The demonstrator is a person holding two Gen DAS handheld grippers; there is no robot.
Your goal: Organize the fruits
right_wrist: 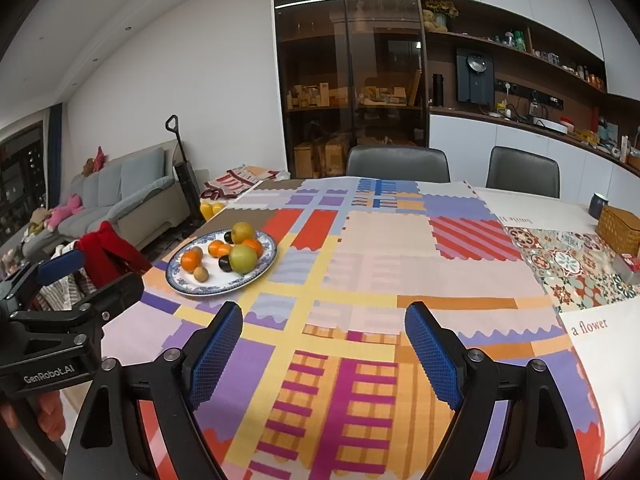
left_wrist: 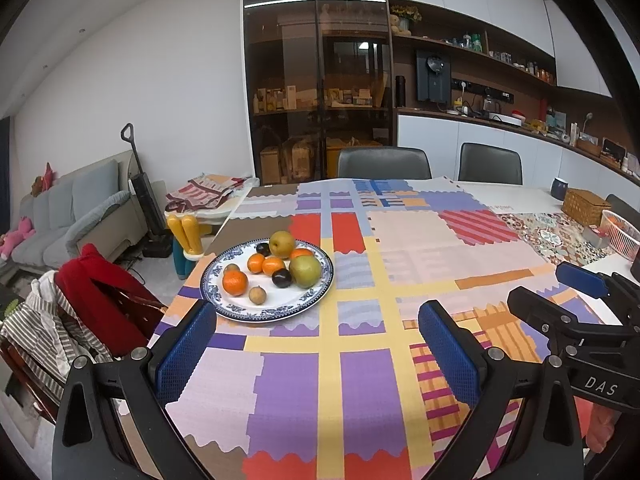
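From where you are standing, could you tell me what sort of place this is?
Most likely the open dining and living area of a home: a dining table under a patchwork cloth holding a plate of fruit, a grey sofa with soft toys, and a cluttered kitchen-style counter.

Right gripper (right_wrist: 324,356) with jaws apart over patchwork-clothed table (right_wrist: 400,272), plate (right_wrist: 188,286) of fruits (right_wrist: 242,258) far left, left gripper (right_wrist: 90,276) beside it

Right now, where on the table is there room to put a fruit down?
Free: the wide stretch of tablecloth right of the plate, reaching toward the woven box, and the cloth between the plate and the grippers. Crowded: the plate itself, packed with fruit, and the far right corner around the pink basket.
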